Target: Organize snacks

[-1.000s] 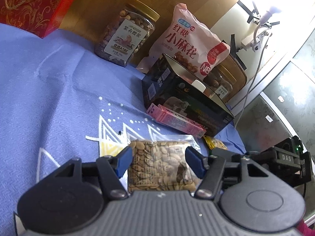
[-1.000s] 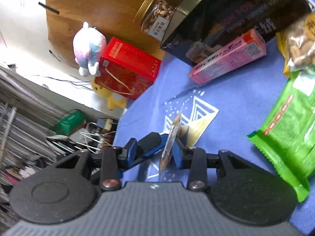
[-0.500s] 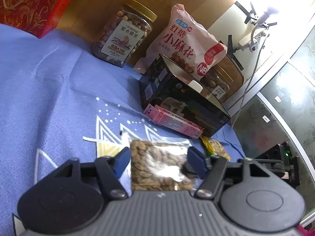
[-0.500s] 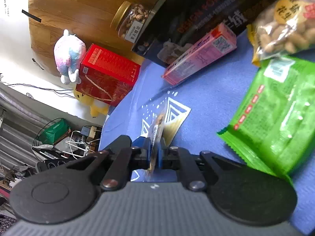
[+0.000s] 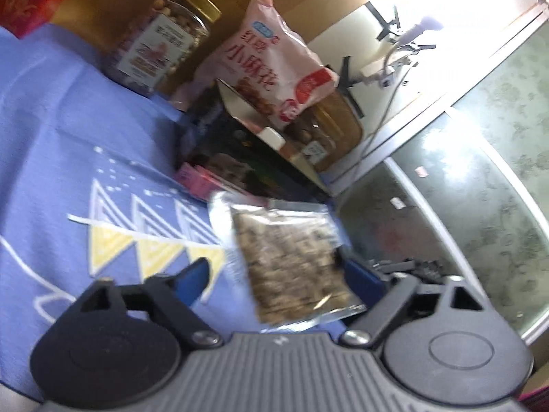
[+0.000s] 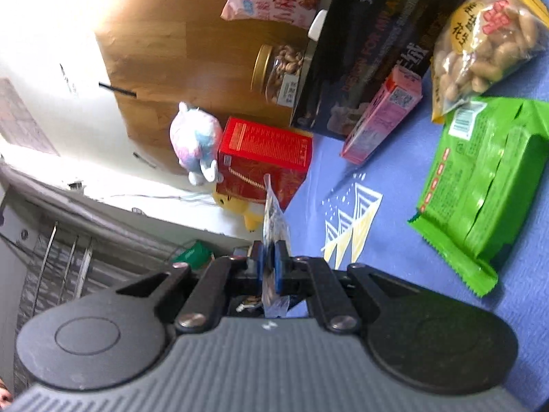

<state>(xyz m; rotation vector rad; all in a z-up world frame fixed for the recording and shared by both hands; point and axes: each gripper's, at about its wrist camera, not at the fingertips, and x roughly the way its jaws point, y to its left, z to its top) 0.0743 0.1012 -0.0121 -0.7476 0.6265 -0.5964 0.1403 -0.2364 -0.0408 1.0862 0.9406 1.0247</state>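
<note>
The right claw [image 6: 269, 267] is pinched narrow on the edge of a small clear seed packet [image 6: 272, 219], which stands edge-on between its blue pads and rises away from the camera. In the left wrist view the same packet [image 5: 291, 267] shows its flat face, tilted and blurred, in the gap of the left claw [image 5: 278, 274]. That claw stands wide, one blue finger [image 5: 192, 274] to the left of the packet and the other just at its right edge; whether that one touches the film I cannot tell. The packet appears to be off the blue cloth [image 5: 51, 137] that covers the table, carried by the right claw alone.

The relation that matters: the packet's long axis runs from near to far between the left claw's fingers, so the left claw is already placed around it, while the right one holds it by a thin edge from the side. If a handover is meant, the left jaws need only come together across the packet's width.

Farther off stand the black box [image 6: 370, 41] with the pink carton [image 6: 381, 116] leaning at its foot, the nut jar [image 5: 161, 44] and the pink snack bag [image 5: 274, 58]. A green packet [image 6: 480, 185] and a peanut bag [image 6: 487, 34] lie to the right in the right wrist view.
</note>
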